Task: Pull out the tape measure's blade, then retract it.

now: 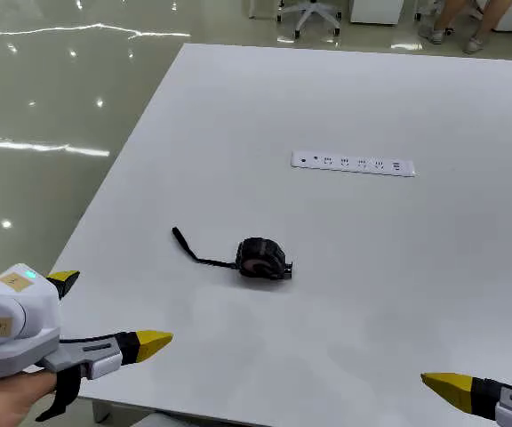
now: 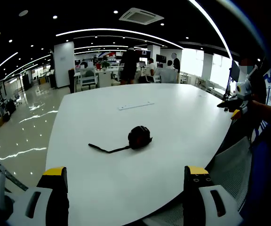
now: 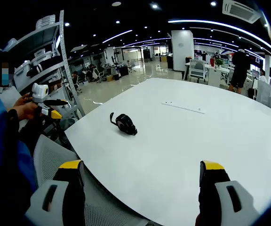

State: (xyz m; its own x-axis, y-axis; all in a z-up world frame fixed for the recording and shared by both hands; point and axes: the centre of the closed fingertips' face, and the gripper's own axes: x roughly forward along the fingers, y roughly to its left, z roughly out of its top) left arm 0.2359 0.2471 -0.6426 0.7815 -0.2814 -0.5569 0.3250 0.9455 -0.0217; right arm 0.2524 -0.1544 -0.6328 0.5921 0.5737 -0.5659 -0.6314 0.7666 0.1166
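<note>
Lying on the white table (image 1: 434, 107), the tape measure (image 1: 262, 259) sits on the person's side of the power strip (image 1: 352, 164) and well apart from it. Its black strap (image 1: 192, 252) trails out past the strip's left end, so its long line runs roughly along the strip's own. The left gripper (image 1: 109, 311) and the right gripper (image 1: 484, 352) hang farther again from the strip, jaws spread wide and empty. The left looks nearer the case, which lies ahead and to its right.
</note>
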